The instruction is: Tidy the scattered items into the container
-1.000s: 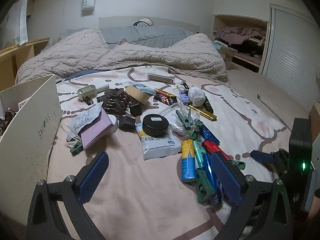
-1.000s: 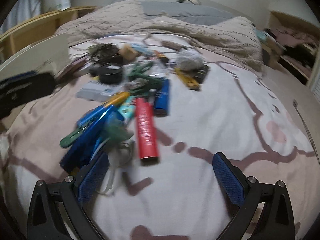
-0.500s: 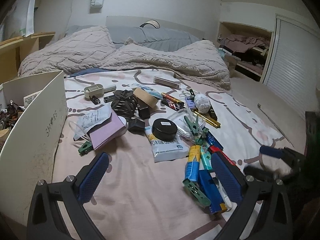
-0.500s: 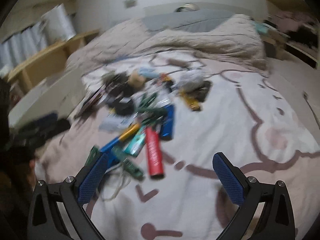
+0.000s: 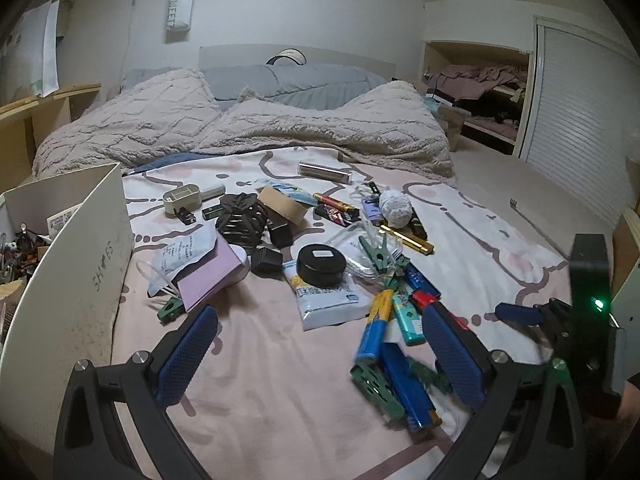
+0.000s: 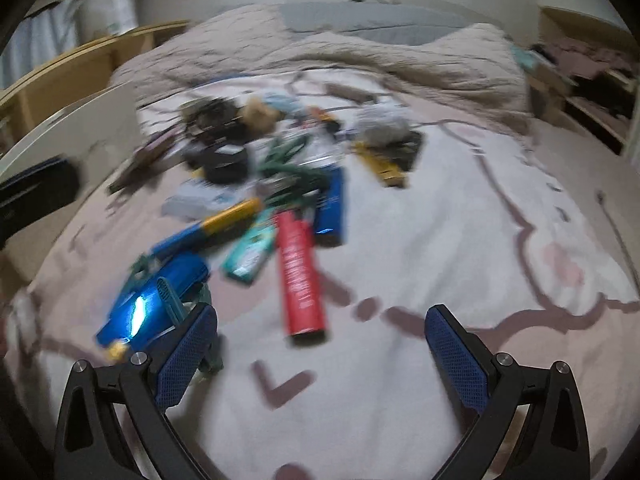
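Note:
Many small items lie scattered on the pink bed sheet point(image 5: 260, 360): a black round tin point(image 5: 321, 265), a white tissue pack point(image 5: 330, 300), a pink notebook point(image 5: 210, 272), a black hair claw point(image 5: 241, 219), green clips and blue tubes point(image 5: 404, 380). A white cardboard box point(image 5: 72, 280) stands at the left. My left gripper point(image 5: 320, 352) is open and empty above the sheet, near the blue tubes. My right gripper point(image 6: 320, 354) is open and empty, just in front of a red tube point(image 6: 299, 276) and a blue tube point(image 6: 156, 300); this view is blurred. It also shows in the left wrist view point(image 5: 516, 312).
A rumpled beige blanket point(image 5: 280, 128) and grey pillows lie at the head of the bed. Wooden shelves stand at the left point(image 5: 24, 120). A closet nook point(image 5: 476, 96) and a slatted door point(image 5: 580, 120) are at the right.
Both grippers have shifted over the bed and stay open. The right gripper swung away from the items and back close to the red and blue tubes. Nothing was picked up.

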Demonstrator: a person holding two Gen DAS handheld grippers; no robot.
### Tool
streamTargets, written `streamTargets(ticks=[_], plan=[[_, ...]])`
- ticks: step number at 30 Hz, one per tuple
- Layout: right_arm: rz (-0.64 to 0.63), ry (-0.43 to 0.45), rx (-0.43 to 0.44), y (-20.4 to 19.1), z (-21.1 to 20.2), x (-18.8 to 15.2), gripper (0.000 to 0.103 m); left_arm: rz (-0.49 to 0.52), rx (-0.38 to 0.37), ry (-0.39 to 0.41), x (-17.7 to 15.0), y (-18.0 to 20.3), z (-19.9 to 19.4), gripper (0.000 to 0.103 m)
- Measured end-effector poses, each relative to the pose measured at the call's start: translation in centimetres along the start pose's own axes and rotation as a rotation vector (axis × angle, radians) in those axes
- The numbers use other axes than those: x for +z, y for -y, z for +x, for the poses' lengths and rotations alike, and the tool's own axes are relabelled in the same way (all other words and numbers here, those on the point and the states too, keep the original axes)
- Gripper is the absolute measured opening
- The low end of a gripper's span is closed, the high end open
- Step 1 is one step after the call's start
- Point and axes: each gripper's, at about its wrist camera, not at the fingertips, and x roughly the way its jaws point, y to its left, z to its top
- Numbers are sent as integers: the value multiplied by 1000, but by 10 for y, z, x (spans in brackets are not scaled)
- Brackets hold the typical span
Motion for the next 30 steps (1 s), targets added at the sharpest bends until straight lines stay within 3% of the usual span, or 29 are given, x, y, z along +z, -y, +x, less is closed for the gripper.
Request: streamTargets(ticks=[3,6,9,14,22,30], plan=[[22,-14,10,3,-2,0,103,-13,-1,-12,1,-6,2,103],[135,-1,23,18,-6,5,103,-31,0,-13,1,-14,0,103],[165,-15,-24,20,3,13,103,-54,12,-19,0,-22,0,103],[3,-19,-69,-10,15,12,103,-68,16,-26,-2,-27,-2,103],[-101,8,55,-31,5,-3,103,-50,19,-54,-6,-27,-2,103],[-159,-6,97,-44,-1,-10,103,-23,44,-94,-12,-28,2,103]])
